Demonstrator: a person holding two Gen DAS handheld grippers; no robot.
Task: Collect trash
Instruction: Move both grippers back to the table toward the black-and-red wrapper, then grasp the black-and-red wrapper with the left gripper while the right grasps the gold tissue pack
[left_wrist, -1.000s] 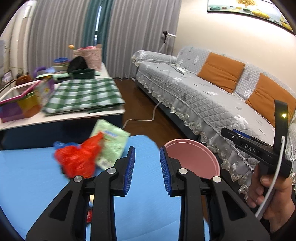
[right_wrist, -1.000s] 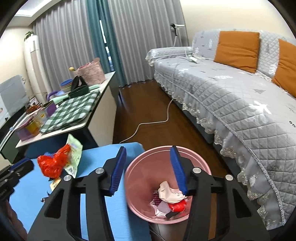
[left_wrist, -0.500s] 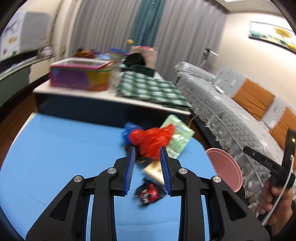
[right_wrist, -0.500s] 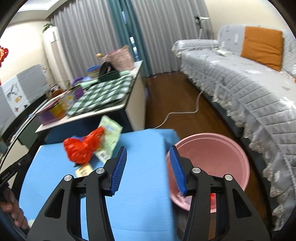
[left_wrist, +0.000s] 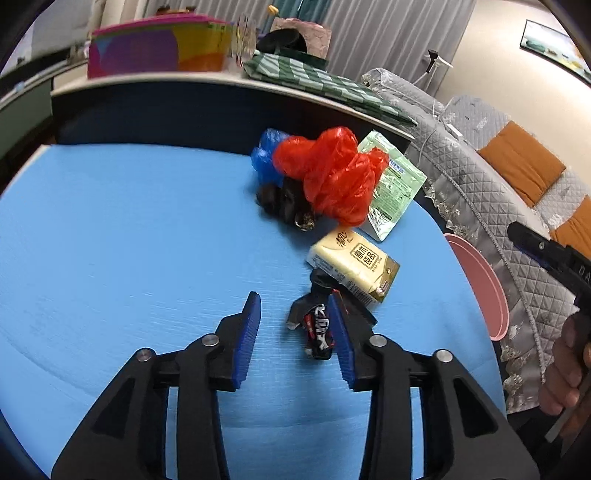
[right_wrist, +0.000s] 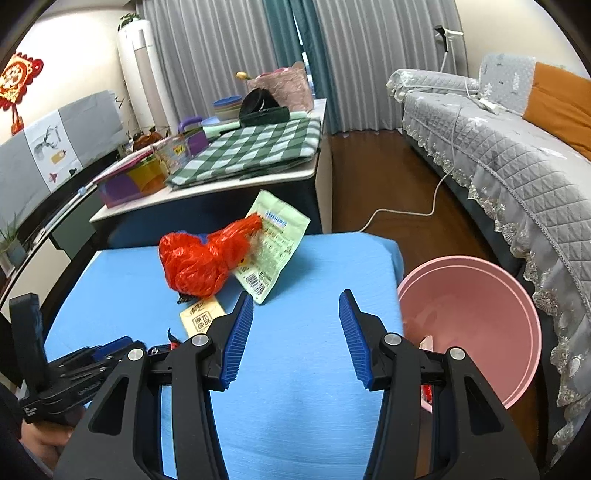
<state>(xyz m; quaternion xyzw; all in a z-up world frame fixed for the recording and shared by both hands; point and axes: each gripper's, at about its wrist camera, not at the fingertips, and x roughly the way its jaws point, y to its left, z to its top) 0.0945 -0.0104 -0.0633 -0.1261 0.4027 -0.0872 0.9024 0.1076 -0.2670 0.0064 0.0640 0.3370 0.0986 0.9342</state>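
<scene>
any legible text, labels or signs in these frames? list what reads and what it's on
"清风": brush script on the yellow tissue pack, probable.
"原木纯品": boxed label on the same pack, probable.
"D": white letter on the right gripper body, rest cut off.
Green pouch: print and barcode too small.
Red-black wrapper: unreadable.
Red wall ornament: blurred.

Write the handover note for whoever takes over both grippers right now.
Left gripper: open, jaws have just been widening, nothing held, a crumpled dark wrapper just ahead between the fingertips.
Right gripper: open, empty, over bare blue mat beside the pink bin.
On the mat: red plastic bag, blue bag, dark scraps, green pouch, yellow tissue pack.
Done: some trash already shows in the bin.
Left: pick up the wrapper, then the rest, and drop all in the bin.
</scene>
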